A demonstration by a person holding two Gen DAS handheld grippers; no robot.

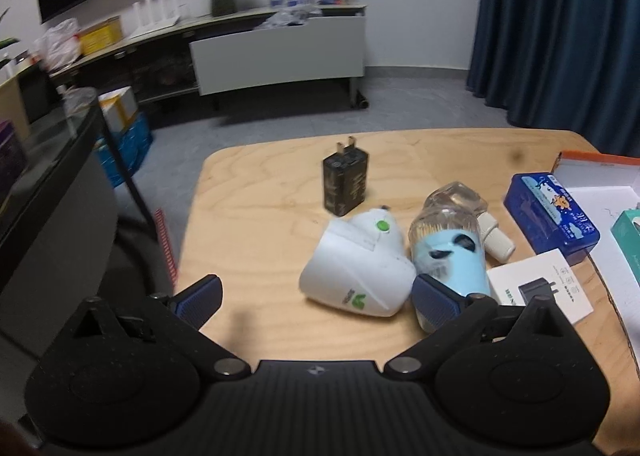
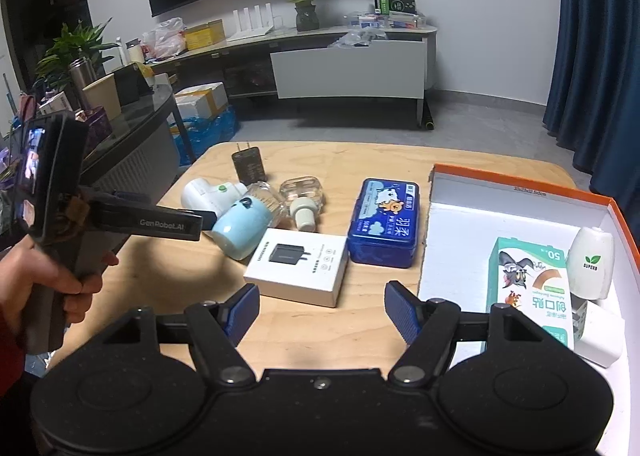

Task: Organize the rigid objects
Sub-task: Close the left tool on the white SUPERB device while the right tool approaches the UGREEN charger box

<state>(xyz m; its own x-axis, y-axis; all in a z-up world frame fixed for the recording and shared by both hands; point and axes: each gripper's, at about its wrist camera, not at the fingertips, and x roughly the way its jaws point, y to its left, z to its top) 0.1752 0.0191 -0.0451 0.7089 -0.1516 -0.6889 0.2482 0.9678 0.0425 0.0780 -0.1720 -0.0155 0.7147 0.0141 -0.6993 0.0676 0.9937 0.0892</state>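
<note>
Wide-open left gripper [image 1: 316, 296] hangs over the table [image 1: 256, 192], its pads clear of the white device [image 1: 356, 268] lying just before it. Beside that device lie a toothpick jar [image 1: 448, 248] and a black charger [image 1: 345, 182]. Right gripper [image 2: 322, 306] gapes empty near the white box [image 2: 298, 264].

Black ribbed gripper bodies with round pivot housings, silver screws and blue ridged pads [image 2: 402, 310]; grey handle lettered "GenRobot.AI"; red sleeve [image 2: 10, 356] at lower left.
</note>
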